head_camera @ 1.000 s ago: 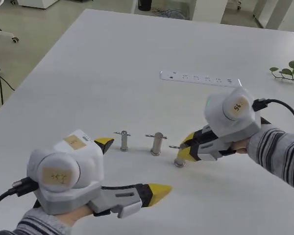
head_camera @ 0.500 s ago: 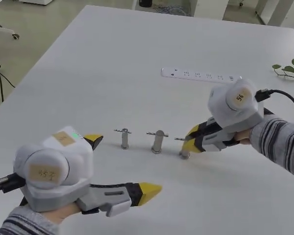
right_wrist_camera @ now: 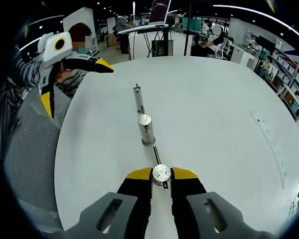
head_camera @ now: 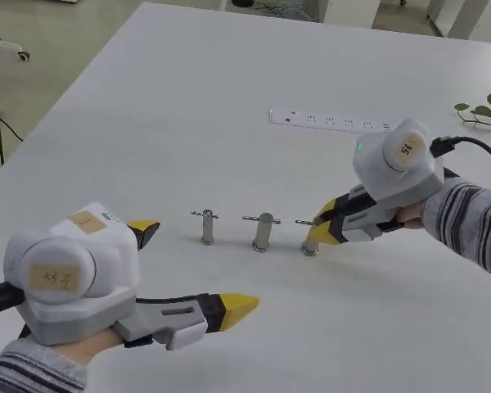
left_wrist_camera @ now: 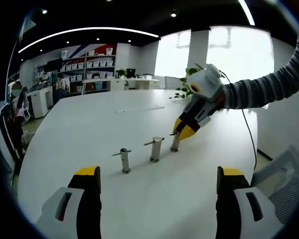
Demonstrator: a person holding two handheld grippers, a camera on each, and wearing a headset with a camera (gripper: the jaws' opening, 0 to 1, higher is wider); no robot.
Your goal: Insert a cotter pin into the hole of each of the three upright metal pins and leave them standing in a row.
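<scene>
Three upright metal pins stand in a row on the white table [head_camera: 188,115]: left pin [head_camera: 207,227], middle pin [head_camera: 263,232], right pin [head_camera: 310,246]. Each has a thin cotter pin through its top. My right gripper [head_camera: 321,232] comes in from the right, shut around the top of the right pin [right_wrist_camera: 161,174]; that pin's cotter pin [right_wrist_camera: 156,155] pokes out towards the middle pin [right_wrist_camera: 146,128]. My left gripper [head_camera: 191,268] hovers open near the table's front edge, short of the row and touching nothing. From the left gripper [left_wrist_camera: 159,172], the pins [left_wrist_camera: 155,148] stand ahead with the right gripper [left_wrist_camera: 186,130] behind them.
A white power strip [head_camera: 331,123] lies flat beyond the pins. A small green plant [head_camera: 484,113] is at the far right edge. Bare table surrounds the row on all sides.
The right gripper has shifted the right pin away from me, from a spot nearer than the others into line with them. The left gripper has drawn back towards the lower left.
</scene>
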